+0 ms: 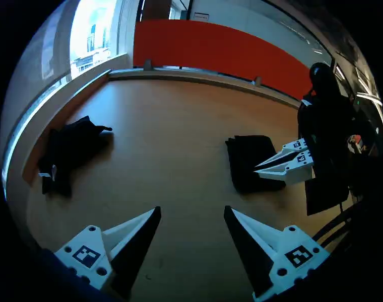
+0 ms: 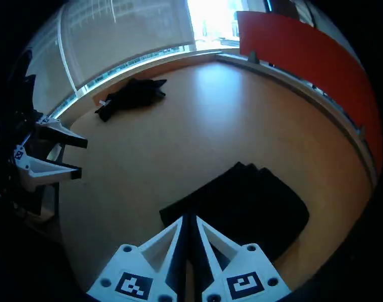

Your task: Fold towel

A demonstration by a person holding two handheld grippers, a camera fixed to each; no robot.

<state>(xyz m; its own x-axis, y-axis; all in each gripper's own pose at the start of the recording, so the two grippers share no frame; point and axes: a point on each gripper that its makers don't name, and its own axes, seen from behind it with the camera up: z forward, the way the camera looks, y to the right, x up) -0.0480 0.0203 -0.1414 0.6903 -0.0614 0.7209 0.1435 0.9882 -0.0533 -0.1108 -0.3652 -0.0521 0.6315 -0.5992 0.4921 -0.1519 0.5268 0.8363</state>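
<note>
Folded towel (image 2: 252,206) beneath right gripper (image 2: 189,219), jaws closed, left gripper (image 1: 191,211) jaws spread

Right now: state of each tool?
Left tool: open, empty.
Right tool: shut at the folded towel edge; cannot tell if pinching it.

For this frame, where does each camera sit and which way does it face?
Left gripper view: rides the left gripper, above the table, facing the towel, right gripper and person; own open fingers show.
Right gripper view: rides the right gripper, low over the towel, facing the window; own shut fingers show.
Shared: table, towel, crumpled cloth, both grippers.
</note>
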